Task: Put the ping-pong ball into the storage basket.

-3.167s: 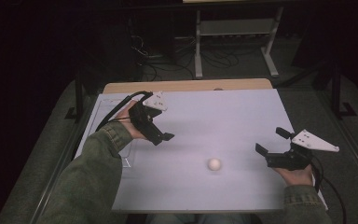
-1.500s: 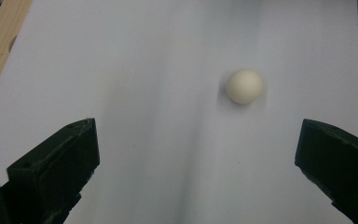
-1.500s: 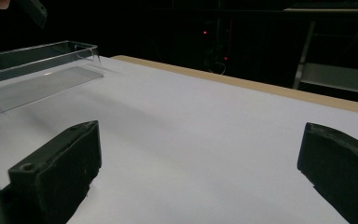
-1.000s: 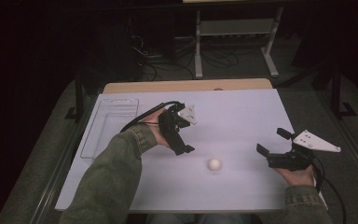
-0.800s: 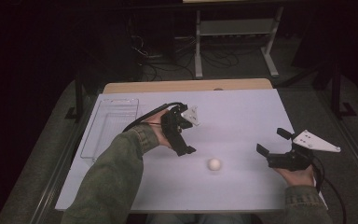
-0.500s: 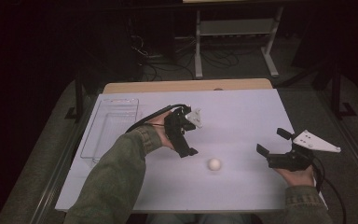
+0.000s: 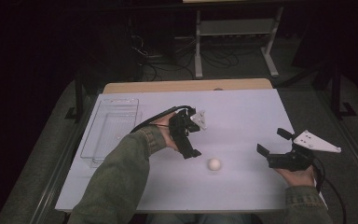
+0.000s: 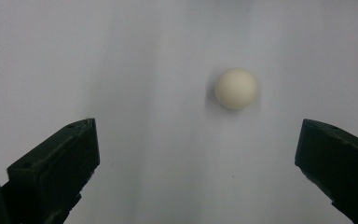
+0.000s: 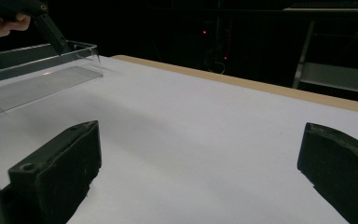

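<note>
Hovering over a white counter (image 7: 242, 112), the left tool (image 7: 189, 151) points down with jaws spread wide just beside a small cream ball (image 7: 214, 164), not touching it. The right tool (image 7: 271, 142) rests near the counter's right edge, jaws also apart. A clear tray (image 7: 109, 133) sits far left.

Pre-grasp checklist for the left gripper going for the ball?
1. Left gripper jaws open wide: ok.
2. Ball between the jaw lines: ok, though nearer the right-hand jaw in the left gripper view.
3. Ball at rest on the white table top: cannot tell.
4. Path to ball free of clutter: ok.
5. Right gripper apart from the ball, open: ok.
6. Clear tray apart from the ball: ok.
</note>
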A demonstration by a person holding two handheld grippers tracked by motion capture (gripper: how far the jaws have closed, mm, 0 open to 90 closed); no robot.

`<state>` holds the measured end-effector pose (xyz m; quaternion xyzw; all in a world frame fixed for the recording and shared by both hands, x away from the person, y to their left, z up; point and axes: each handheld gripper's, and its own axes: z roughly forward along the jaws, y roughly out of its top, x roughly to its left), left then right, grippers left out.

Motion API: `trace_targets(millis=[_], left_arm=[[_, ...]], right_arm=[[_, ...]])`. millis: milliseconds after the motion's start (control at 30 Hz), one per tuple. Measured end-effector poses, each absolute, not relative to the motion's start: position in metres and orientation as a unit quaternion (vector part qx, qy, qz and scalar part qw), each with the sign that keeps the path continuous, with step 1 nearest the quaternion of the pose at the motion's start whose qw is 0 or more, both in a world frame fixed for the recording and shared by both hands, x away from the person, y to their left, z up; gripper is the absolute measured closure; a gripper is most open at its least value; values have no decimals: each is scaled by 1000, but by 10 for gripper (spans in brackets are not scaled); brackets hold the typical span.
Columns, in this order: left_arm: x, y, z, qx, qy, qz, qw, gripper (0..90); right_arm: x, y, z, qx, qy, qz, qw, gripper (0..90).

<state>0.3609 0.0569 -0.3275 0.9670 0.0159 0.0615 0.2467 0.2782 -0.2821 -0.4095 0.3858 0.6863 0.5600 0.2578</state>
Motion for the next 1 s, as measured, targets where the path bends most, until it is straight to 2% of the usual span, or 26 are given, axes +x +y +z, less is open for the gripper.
trace_targets(millis=[1000], left_arm=[[355,32,-348,973,-6,41,228,0]], right_arm=[[277,-283,-410,386,685,561,258,0]])
